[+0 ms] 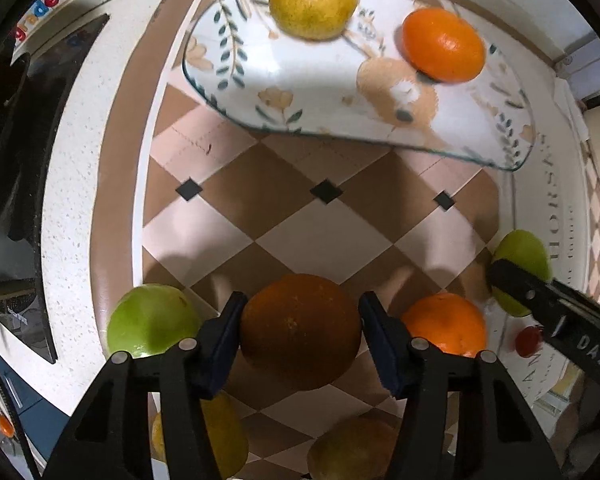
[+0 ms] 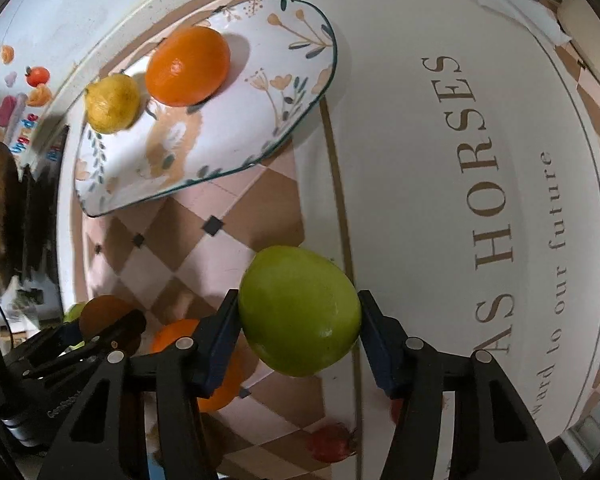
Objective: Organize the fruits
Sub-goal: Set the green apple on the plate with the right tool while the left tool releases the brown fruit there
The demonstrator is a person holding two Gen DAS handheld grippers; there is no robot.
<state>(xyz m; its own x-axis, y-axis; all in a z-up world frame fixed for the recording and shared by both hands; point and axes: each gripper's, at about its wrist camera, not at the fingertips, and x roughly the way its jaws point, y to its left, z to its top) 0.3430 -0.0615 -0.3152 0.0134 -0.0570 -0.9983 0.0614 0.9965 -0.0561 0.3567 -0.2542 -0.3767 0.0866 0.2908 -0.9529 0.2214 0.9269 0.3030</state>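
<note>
My left gripper (image 1: pixel 300 332) is shut on a dark orange (image 1: pixel 300 330), held above the checkered mat. My right gripper (image 2: pixel 298 326) is shut on a green apple (image 2: pixel 300 308); it also shows in the left wrist view (image 1: pixel 520 248) at the right edge. A floral plate (image 1: pixel 320 84) lies ahead with a yellow citrus (image 1: pixel 312 0) and an orange (image 1: pixel 444 44) on it; the right wrist view shows the plate (image 2: pixel 268 112) too. Another green apple (image 1: pixel 150 320) and an orange (image 1: pixel 444 324) lie beside the left gripper.
More fruit lies below the left gripper: a yellow fruit (image 1: pixel 224 436) and a yellowish fruit (image 1: pixel 352 448). A small red fruit (image 2: pixel 332 442) lies on the mat near the right gripper. A dark stove top (image 1: pixel 28 152) borders the counter at left. A folded white cloth (image 2: pixel 516 4) lies at the far right.
</note>
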